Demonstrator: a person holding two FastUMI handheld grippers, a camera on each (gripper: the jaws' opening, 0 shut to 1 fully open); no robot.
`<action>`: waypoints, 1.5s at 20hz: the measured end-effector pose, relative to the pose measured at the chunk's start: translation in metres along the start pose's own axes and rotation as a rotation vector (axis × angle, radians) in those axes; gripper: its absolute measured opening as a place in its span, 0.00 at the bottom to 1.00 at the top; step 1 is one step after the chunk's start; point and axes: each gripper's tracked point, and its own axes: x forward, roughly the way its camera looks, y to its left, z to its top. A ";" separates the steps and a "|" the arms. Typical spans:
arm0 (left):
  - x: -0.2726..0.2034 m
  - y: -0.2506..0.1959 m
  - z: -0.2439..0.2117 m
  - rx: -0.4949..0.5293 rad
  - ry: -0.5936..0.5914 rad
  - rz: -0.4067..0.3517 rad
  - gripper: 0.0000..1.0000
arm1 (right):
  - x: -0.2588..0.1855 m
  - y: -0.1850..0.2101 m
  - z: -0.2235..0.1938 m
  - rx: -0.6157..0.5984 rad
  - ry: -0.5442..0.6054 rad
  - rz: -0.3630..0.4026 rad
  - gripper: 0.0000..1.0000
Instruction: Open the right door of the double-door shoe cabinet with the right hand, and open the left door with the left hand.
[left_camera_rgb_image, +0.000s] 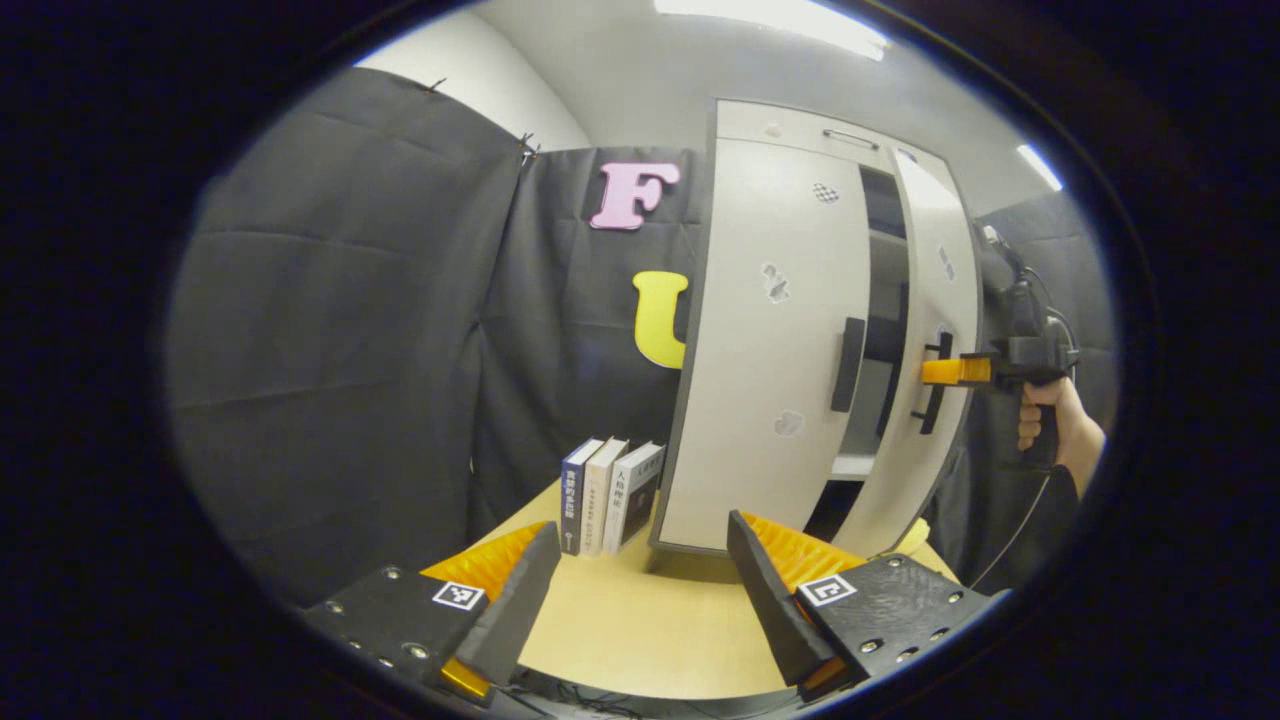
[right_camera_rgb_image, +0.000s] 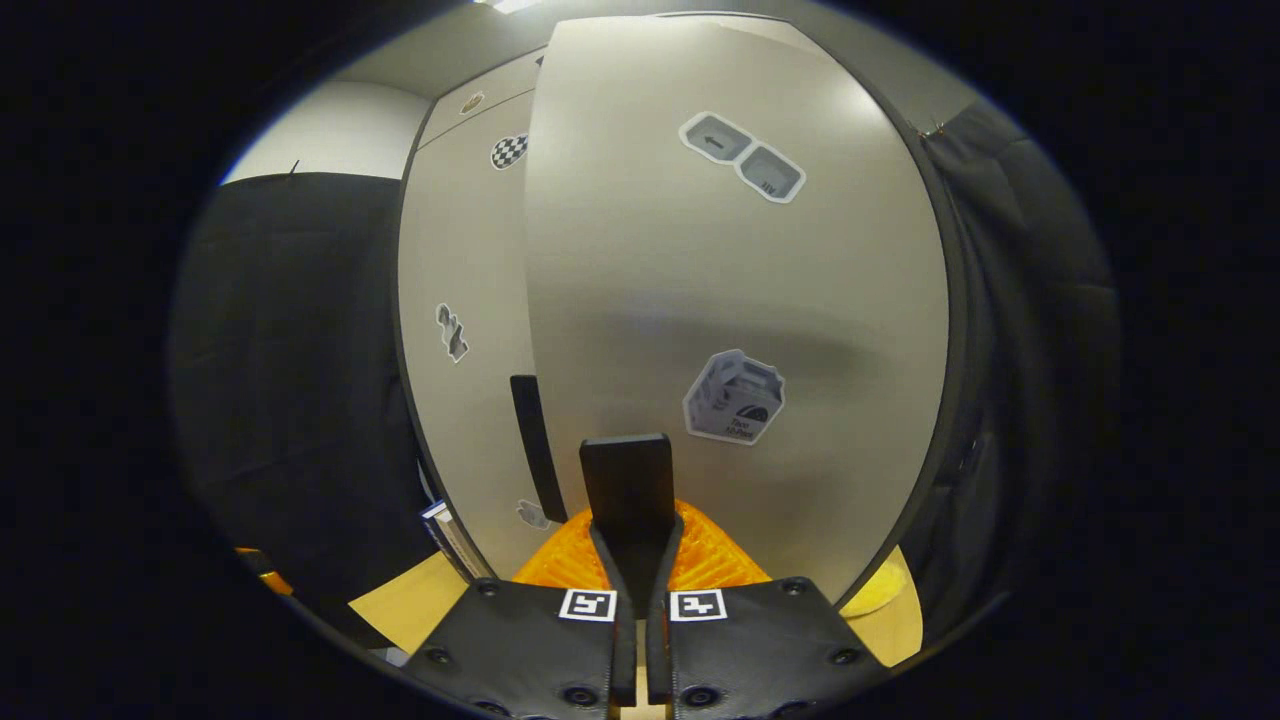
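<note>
Shoe cabinet (left_camera_rgb_image: 770, 330) stands upright on the counter (left_camera_rgb_image: 640, 620), far right. Right door (left_camera_rgb_image: 935, 330) ajar; dark gap shows a pale shelf (left_camera_rgb_image: 852, 465), contents unclear. Left door (left_camera_rgb_image: 775, 350) closed. Three books (left_camera_rgb_image: 610, 495) upright just left of cabinet. Right hand-held gripper (right_camera_rgb_image: 633, 480) pinches the right door's handle (right_camera_rgb_image: 627, 490). Left hand-held gripper (left_camera_rgb_image: 640, 590) spread, nothing held.

Black gripper bodies (left_camera_rgb_image: 880, 600), square coded markers, screws.

books (left_camera_rgb_image: 610, 495): spine lettering too small to read | door stickers (right_camera_rgb_image: 733, 397): print illegible
</note>
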 end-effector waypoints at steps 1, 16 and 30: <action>-0.006 -0.007 0.000 -0.005 -0.003 0.005 0.97 | -0.007 -0.001 -0.002 0.003 -0.002 0.015 0.06; -0.087 -0.108 -0.025 -0.018 0.027 -0.015 0.99 | -0.102 -0.059 -0.016 0.040 -0.031 0.079 0.05; -0.125 -0.139 -0.023 0.002 0.023 -0.038 0.99 | -0.131 -0.123 -0.015 0.029 -0.026 -0.016 0.04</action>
